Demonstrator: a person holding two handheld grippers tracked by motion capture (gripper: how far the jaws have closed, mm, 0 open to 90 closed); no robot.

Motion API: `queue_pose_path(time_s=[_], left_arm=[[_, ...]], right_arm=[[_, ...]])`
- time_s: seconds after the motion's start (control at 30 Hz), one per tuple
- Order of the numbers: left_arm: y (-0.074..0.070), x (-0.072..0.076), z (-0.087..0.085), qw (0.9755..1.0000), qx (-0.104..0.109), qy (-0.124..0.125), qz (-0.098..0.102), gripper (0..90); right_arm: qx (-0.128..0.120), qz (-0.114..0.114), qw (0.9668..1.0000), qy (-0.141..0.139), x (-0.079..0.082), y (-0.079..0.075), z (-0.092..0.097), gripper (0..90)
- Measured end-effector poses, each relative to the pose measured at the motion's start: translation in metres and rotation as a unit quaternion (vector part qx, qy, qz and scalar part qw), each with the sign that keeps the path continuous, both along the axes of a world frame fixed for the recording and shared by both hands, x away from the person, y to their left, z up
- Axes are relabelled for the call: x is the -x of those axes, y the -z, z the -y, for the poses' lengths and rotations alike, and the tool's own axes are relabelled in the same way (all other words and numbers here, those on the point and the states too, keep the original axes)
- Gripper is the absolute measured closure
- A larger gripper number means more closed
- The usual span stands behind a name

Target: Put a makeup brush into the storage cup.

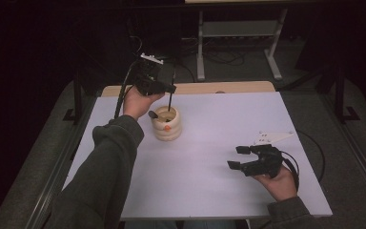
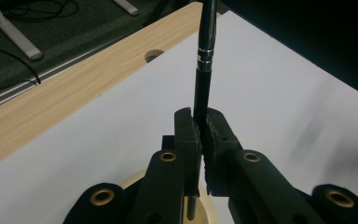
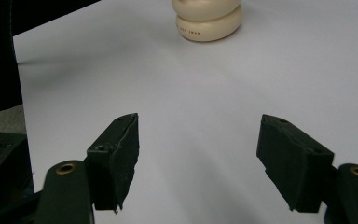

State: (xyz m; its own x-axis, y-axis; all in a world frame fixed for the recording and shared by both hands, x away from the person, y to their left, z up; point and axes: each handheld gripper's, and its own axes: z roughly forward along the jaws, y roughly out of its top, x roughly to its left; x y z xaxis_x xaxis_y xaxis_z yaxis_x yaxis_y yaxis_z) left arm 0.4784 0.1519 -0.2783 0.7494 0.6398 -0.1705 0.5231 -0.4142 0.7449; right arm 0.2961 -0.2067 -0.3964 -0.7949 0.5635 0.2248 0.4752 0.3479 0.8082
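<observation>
Black pen (image 2: 204, 70) is standing upright, clamped between the shut jaws of the left gripper (image 1: 170, 90), its lower end hanging in the mouth of the cream ringed holder (image 1: 167, 125) at the table's far left. Step in hand, judged: putting the pen into the holder. Next: lowering straight, then releasing. Left gripper view is showing the pinch itself; high view is showing the right gripper (image 1: 238, 157) resting near right, jaws wide, holding nothing.
</observation>
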Motion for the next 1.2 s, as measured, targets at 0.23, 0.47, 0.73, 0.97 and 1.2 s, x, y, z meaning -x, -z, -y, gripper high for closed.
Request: queue_pose_path(time_s=[0.23,0.47,0.73,0.97,1.2], left_arm=[[0.007,-0.002,0.000,1.0000,-0.002,-0.004,-0.004,85.2],[0.014,-0.002,-0.004,0.9999,-0.003,-0.008,-0.010,85.2],[0.021,-0.001,-0.007,0.9998,0.001,-0.014,-0.015,85.1],[0.026,0.001,-0.010,0.9997,0.003,-0.019,-0.017,85.1],[0.030,0.003,-0.012,0.9996,0.003,-0.019,-0.019,85.0]], right_arm=[[-0.001,0.001,1.0000,0.000,0.000,0.000,0.000,28.6],[0.000,0.001,1.0000,0.000,0.000,0.000,0.000,28.6],[0.001,0.002,1.0000,-0.002,0.000,0.000,-0.001,28.7],[-0.001,0.004,1.0000,-0.001,0.000,-0.001,0.001,28.7],[0.001,0.002,1.0000,-0.003,0.000,-0.001,-0.001,28.7]])
